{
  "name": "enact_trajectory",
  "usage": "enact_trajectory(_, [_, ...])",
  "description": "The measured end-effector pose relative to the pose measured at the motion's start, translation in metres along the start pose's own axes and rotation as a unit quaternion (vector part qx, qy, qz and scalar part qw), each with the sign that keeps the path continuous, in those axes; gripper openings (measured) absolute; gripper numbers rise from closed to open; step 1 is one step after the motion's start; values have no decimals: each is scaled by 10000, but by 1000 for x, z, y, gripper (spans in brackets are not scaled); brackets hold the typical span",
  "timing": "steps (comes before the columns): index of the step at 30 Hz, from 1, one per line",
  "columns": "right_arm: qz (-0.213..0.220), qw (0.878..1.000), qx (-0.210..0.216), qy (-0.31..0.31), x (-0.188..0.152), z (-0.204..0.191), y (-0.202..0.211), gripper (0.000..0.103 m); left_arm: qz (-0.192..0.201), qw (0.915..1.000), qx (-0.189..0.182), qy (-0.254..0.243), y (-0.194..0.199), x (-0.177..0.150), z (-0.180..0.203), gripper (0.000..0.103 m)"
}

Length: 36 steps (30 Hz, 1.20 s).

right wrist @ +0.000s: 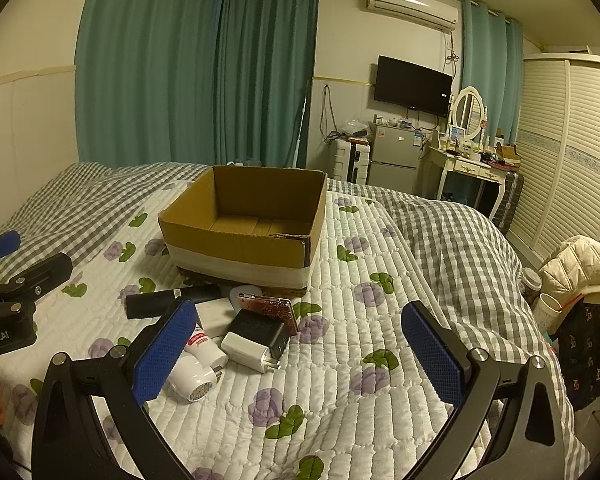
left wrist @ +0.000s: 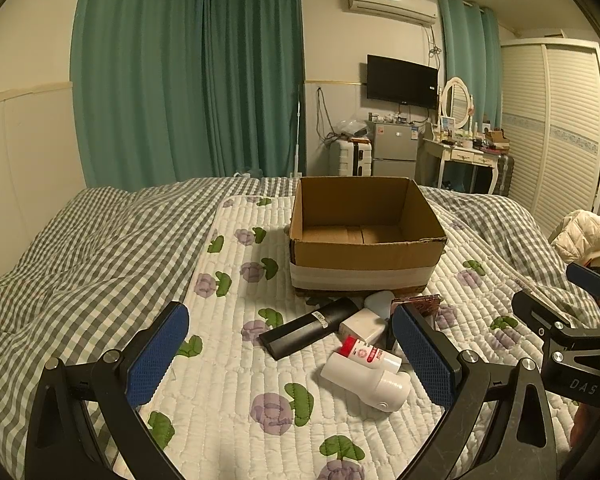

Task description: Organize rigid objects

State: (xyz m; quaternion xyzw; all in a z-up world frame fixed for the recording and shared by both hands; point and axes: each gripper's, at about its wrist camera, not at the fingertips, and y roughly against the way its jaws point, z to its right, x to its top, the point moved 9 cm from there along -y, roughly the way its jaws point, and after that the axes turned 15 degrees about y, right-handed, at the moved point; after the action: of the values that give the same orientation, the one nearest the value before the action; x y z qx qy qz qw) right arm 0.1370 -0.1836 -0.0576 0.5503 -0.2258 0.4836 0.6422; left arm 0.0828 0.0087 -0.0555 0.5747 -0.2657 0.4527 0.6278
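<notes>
An open, empty cardboard box [left wrist: 364,254] [right wrist: 240,240] stands on the quilted bed mat. In front of it lies a pile: a black bar-shaped device [left wrist: 312,326] [right wrist: 156,304], a white bottle [left wrist: 368,384] [right wrist: 192,380], a small red-and-white tube [left wrist: 366,354] [right wrist: 204,344], a white block [left wrist: 362,326] [right wrist: 216,314], a black-and-white plug charger [right wrist: 252,340] and a patterned card case [right wrist: 270,308]. My left gripper [left wrist: 292,354] is open, hovering just short of the pile. My right gripper [right wrist: 300,354] is open, to the pile's right.
The floral quilted mat [left wrist: 236,384] lies over a grey checked duvet [left wrist: 72,264]. The other gripper shows at the right edge in the left wrist view [left wrist: 572,332] and the left edge in the right wrist view [right wrist: 12,292]. A jacket-draped chair [right wrist: 580,280] stands right of the bed.
</notes>
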Motion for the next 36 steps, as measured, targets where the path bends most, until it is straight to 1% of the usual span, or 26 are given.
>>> enact_trajectory(12, [-6, 10000, 20, 43, 0, -3, 0, 103, 34, 10000, 76, 19, 4, 3, -3, 103])
enact_trajectory(18, [26, 10000, 26, 59, 3, -2, 4, 103, 145, 9998, 126, -74, 14, 11, 5, 103])
enact_trajectory(20, [45, 10000, 14, 87, 7, 2, 6, 103, 105, 9998, 157, -107, 12, 13, 9, 103])
enact_trajectory(23, [-13, 9999, -60, 152, 12, 11, 5, 103, -139, 9995, 273, -106, -2, 7, 14, 103])
enact_trajectory(25, [-88, 9997, -103, 209, 11, 17, -2, 103, -554, 9980, 313, -40, -23, -7, 17, 103])
enact_trajectory(27, [-216, 9994, -136, 239, 5, 23, -12, 103, -966, 9950, 244, 59, -44, -25, 21, 103])
enact_trajectory(30, [-566, 9983, -74, 115, -17, 28, -33, 103, -1547, 9873, 357, 10, -80, -61, 28, 103])
enact_trajectory(33, [-869, 9961, 115, 19, -36, 27, -51, 103, -1909, 9801, 541, -13, -104, -87, 30, 103])
enact_trajectory(34, [-991, 9949, 171, -37, -42, 27, -57, 103, -2028, 9775, 585, 50, -112, -95, 29, 101])
enact_trajectory(36, [-1095, 9936, 258, -111, -48, 27, -63, 103, -2340, 9702, 565, 279, -128, -109, 28, 97])
